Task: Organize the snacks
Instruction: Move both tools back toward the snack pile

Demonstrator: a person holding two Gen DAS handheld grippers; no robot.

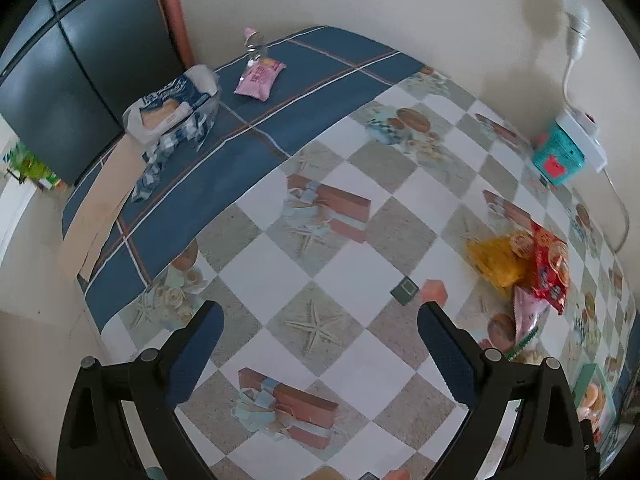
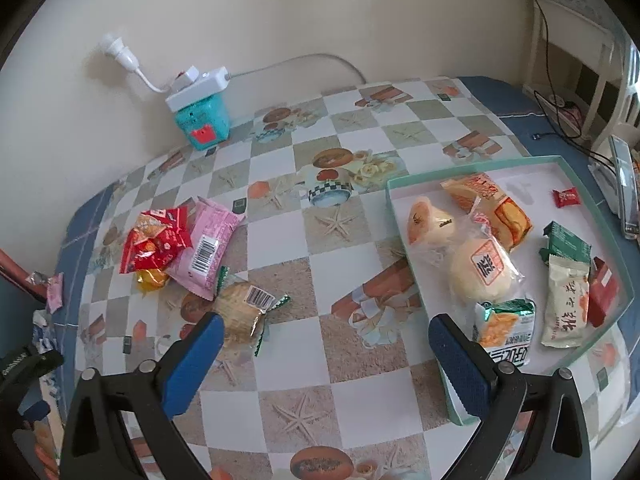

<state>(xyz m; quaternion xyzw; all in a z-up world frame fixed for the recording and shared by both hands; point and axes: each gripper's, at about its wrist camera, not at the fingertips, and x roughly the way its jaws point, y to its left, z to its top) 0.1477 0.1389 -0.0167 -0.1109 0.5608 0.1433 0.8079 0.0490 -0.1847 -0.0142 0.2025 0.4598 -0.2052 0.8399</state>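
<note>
Left tongs (image 1: 320,332) and right tongs (image 2: 326,344) both spread wide and empty above the checkered worktop (image 2: 320,240); shallow tray (image 2: 592,160) at right holding buns, biscuit packs and a red candy (image 2: 565,197); loose pile of red packet (image 2: 154,240), pink packet (image 2: 208,246) and clear-wrapped biscuit (image 2: 240,314) lying at left on the worktop, outside the tray; another pink packet (image 1: 260,78) far back on the blue cloth.

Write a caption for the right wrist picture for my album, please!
Open right tongs hover over the checkered table, between loose snack packets and a half-filled snack tray.
</note>
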